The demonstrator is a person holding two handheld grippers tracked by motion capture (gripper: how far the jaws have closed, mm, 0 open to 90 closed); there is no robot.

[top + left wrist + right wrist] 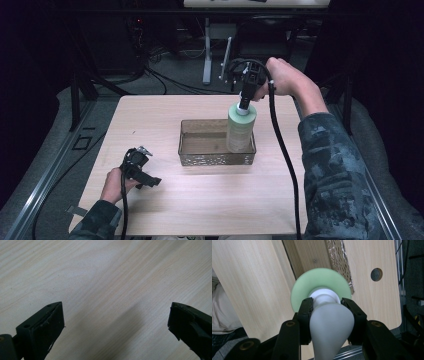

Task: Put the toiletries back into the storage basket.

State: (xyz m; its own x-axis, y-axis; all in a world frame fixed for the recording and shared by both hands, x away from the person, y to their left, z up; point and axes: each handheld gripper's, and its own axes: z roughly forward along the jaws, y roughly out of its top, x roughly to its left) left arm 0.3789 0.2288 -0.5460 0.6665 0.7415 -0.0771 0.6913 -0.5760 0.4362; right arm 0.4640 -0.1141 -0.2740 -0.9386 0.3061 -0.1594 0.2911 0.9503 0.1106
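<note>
The right gripper (pixel 245 100) is clamped on the white pump neck of the green bottle (pixel 241 131), which stands upright in the mesh tray's (pixel 216 159) right end. The left gripper (pixel 141 172) rests on the table (pixel 165 200), jaws apart. Step in hand appears to be placing or lifting; next calls for a steady vertical move.

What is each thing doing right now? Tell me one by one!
Green bottle: upright, held by its white top, low in the basket's right end.
Mesh basket: on the table.
Right tongs: shut on the bottle's neck.
Left tongs: open, holding nothing, over bare table.
</note>
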